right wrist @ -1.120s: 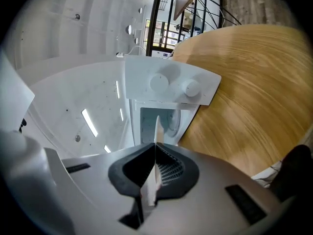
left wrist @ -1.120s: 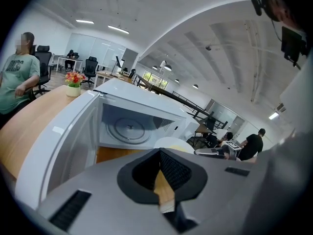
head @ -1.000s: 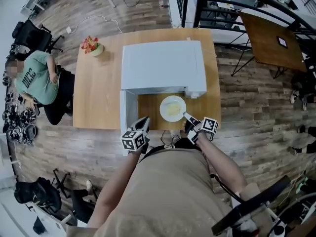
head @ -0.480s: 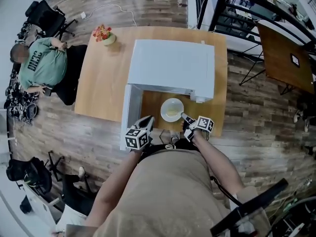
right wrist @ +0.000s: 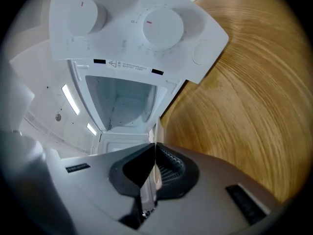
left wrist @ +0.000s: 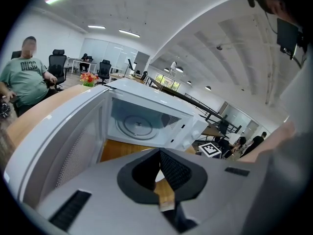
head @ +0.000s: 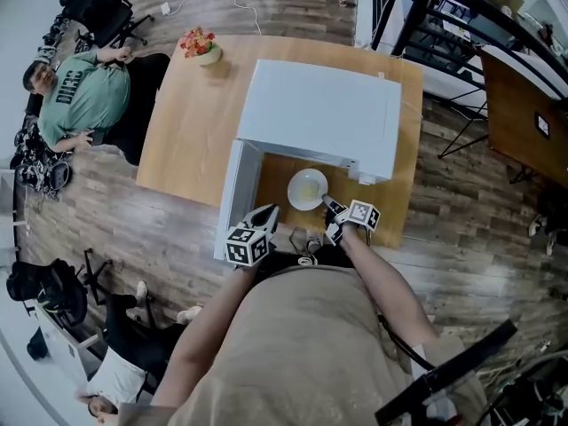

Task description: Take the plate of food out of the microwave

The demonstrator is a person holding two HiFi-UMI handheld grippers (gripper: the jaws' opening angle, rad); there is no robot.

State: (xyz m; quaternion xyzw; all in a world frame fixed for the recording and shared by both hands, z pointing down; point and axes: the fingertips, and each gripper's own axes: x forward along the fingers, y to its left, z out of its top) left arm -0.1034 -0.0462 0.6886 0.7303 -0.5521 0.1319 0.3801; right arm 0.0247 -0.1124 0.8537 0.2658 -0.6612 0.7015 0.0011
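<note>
Checking R gripper (head: 329, 204) first: jaws closed hard on the near-right rim of the plate (head: 292, 189). In the right gripper view (right wrist: 154, 148) the rim shows edge-on, a thin white strip pinched between the ribbed pads (right wrist: 168, 165).

Plate: white, round, w/ pale yellowish food (head: 310, 189) on it. Location: outside the microwave (head: 321, 114), over bare wood of the table (head: 186, 140), directly in front of the open cavity, between the door (head: 238, 193) and R gripper. Can't tell whether it rests on the wood or hangs just above it.

Microwave: white, stands toward the table's right side. Door swung fully open on the left, its free edge pointing at the person wearing the camera. Left gripper view looks into the cavity; glass turntable (left wrist: 138, 126) visible on its floor. Control panel (right wrist: 132, 28) w/ two dials (right wrist: 163, 26) fills the top of the right gripper view, close ahead of R gripper.

L gripper (head: 269, 209): jaws together, tips meeting, nothing between them per left gripper view (left wrist: 159, 155). Sits just right of the door's free end, near the table's front edge, apart from the plate.

Surroundings: flower pot (head: 201, 44) at the table's far-left corner. Seated person (head: 84, 96) in a green shirt beside the table's left side, well apart from the microwave.
</note>
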